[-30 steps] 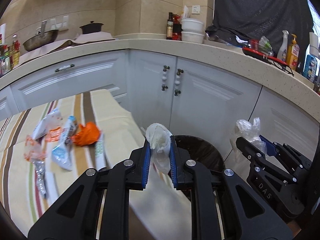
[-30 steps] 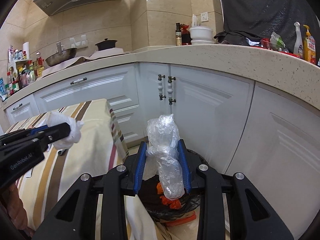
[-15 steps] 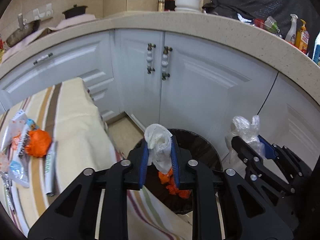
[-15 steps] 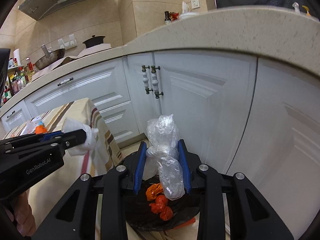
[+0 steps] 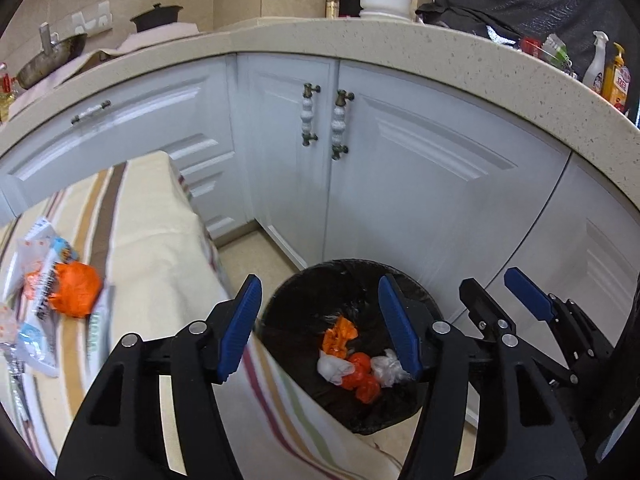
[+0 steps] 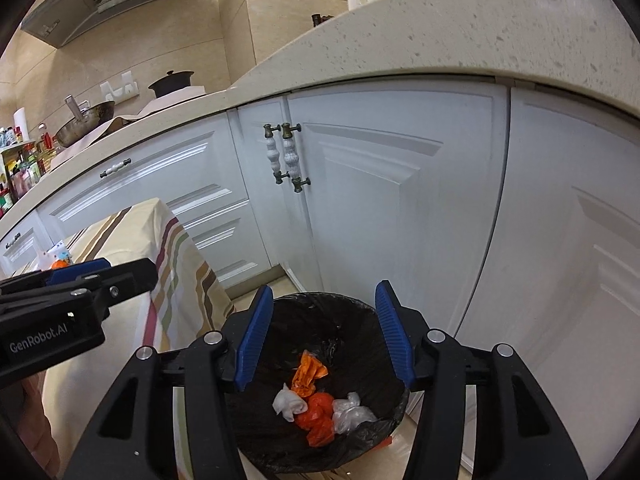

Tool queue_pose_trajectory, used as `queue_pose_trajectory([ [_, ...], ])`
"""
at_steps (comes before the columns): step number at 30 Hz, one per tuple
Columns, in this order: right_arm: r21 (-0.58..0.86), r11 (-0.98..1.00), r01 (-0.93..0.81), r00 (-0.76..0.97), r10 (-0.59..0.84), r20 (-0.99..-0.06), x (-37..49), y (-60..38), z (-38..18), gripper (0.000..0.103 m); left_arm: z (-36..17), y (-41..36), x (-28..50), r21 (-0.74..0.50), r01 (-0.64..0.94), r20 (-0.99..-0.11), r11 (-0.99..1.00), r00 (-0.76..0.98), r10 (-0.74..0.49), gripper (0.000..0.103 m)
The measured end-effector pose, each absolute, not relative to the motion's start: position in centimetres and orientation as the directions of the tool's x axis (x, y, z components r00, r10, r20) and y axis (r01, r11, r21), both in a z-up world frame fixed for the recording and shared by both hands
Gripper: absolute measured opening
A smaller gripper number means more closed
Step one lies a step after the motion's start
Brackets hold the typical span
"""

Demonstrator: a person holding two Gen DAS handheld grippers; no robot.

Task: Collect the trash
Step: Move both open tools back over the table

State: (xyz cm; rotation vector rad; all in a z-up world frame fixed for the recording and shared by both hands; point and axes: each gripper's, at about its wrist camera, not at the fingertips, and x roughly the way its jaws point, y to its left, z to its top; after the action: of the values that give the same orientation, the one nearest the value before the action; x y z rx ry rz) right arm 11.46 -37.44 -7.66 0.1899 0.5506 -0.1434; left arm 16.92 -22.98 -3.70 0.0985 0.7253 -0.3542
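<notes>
A round bin (image 5: 420, 292) (image 6: 260, 440) with a black liner stands on the floor by the white cabinets. In it lie a white tissue wad (image 5: 334, 368) (image 6: 288, 402), a clear plastic wad (image 5: 386, 370) (image 6: 352, 414) and orange scraps (image 5: 340, 334) (image 6: 310, 372). My left gripper (image 5: 320, 328) hangs over the bin, jaws opening, nothing between them. My right gripper (image 6: 324, 336) (image 5: 498, 290) is also above the bin, jaws opening and empty. More wrappers (image 5: 44, 280) and an orange wad (image 5: 76, 290) lie on the striped tablecloth (image 5: 152, 248) at left.
White cabinet doors with knobbed handles (image 5: 324, 124) stand right behind the bin. The countertop (image 5: 400, 40) above carries bottles, a white pot and a wok. The tablecloth's corner hangs beside the bin. A hand (image 6: 32, 420) shows under the left gripper.
Both grippers opened over the bin. The white tissue wad left the left jaws and the clear plastic wad left the right jaws; both now lie in the bin.
</notes>
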Motion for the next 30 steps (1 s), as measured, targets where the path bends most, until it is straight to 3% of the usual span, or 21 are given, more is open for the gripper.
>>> queue_pose_trajectory([
  [11,0.126,0.985,0.114,0.868,-0.037,-0.496,9.6,-31.6,-4.4,0.056,-1.0,-15.4,14.2,-0.031,0.266,-0.62,0.963,0.751,-0.227,0.059],
  [30,0.087,0.982,-0.168,0.863,0.189,-0.469,8.2,-16.8,-2.1,0.057,1.3,2.2,8.6,-0.019,-0.028,-0.568,0.999,0.823,0.012,0.06],
])
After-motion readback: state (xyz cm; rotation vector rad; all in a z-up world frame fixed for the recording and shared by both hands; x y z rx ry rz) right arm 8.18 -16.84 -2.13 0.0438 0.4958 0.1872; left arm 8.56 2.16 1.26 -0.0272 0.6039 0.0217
